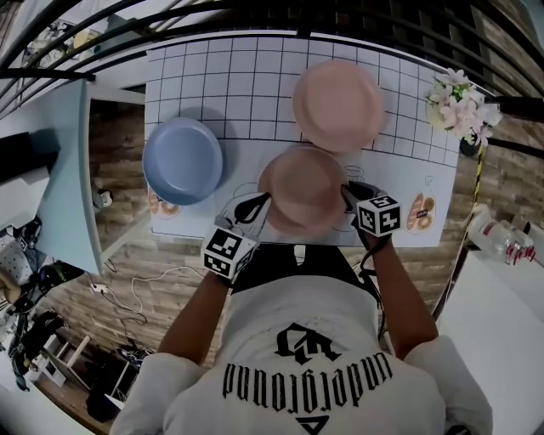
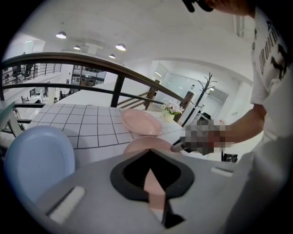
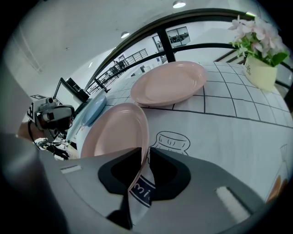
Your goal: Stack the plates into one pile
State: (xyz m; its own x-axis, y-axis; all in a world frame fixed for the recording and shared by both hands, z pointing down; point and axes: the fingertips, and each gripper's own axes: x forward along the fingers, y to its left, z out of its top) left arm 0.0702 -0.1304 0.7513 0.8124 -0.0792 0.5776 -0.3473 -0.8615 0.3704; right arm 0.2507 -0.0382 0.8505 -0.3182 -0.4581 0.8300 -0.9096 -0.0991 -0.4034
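Both grippers hold one pink plate [image 1: 303, 189] by opposite rims, near the table's front edge. My left gripper [image 1: 257, 204] is shut on its left rim, my right gripper [image 1: 348, 194] on its right rim. In the left gripper view the held plate [image 2: 151, 142] runs into the jaws of the left gripper [image 2: 151, 176]. In the right gripper view the held plate [image 3: 114, 135] stands tilted in the right gripper [image 3: 143, 157]. A second pink plate [image 1: 338, 105] [image 2: 141, 121] [image 3: 169, 83] lies further back. A blue plate [image 1: 183, 160] [image 2: 36, 160] [image 3: 94, 109] lies at the left.
The table wears a white cloth [image 1: 255, 85] with a black grid. A pot of pink flowers [image 1: 461, 106] [image 3: 261, 64] stands at the back right corner. A dark railing [image 1: 255, 17] runs behind the table. Printed drawings [image 1: 420, 211] mark the cloth's front edge.
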